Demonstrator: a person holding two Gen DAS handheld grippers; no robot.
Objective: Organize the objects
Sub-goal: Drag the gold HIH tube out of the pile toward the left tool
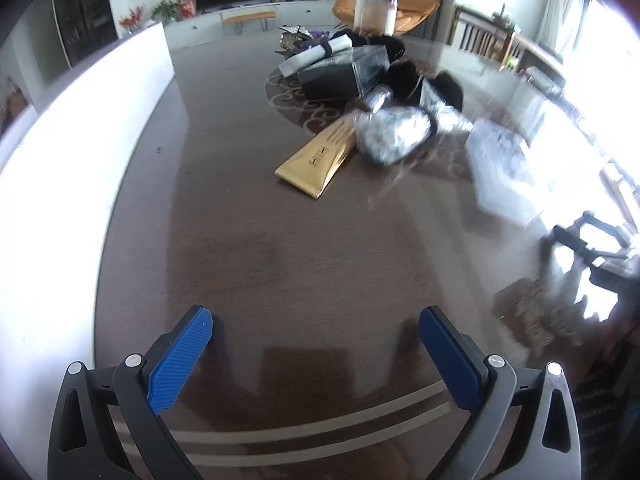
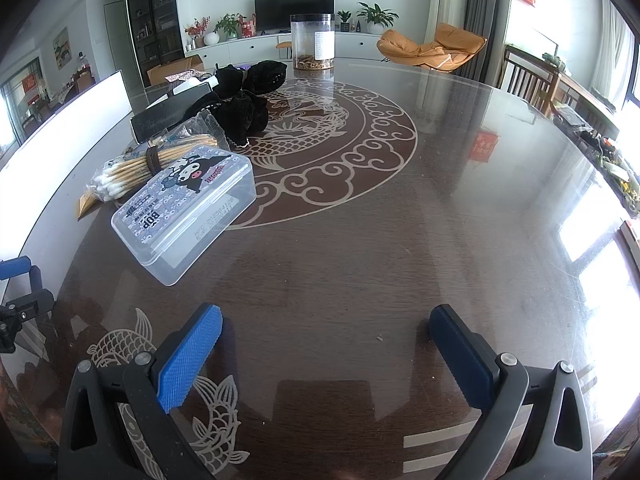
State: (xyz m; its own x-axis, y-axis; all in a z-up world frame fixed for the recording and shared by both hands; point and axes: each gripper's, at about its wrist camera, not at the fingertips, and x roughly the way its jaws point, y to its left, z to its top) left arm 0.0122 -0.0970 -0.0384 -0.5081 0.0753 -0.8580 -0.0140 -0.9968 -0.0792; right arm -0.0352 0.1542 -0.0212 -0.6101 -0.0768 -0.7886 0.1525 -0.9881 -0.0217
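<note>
— How are the jaws held?
— Both the left gripper (image 1: pixel 316 322) and right gripper (image 2: pixel 326 320) are spread wide, nothing grasped.
— And the clear plastic box (image 2: pixel 184 212)?
— It is seen on the table (image 2: pixel 400 240), beside cotton swabs (image 2: pixel 120 172); a blurred wrapped bundle (image 1: pixel 394 134), possibly foil, is piled farther off.

Both wrist views look low across one table (image 2: pixel 360 240), sharing its clutter.

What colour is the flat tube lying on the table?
Shiny gold tube, seen best in the left wrist view.
</note>
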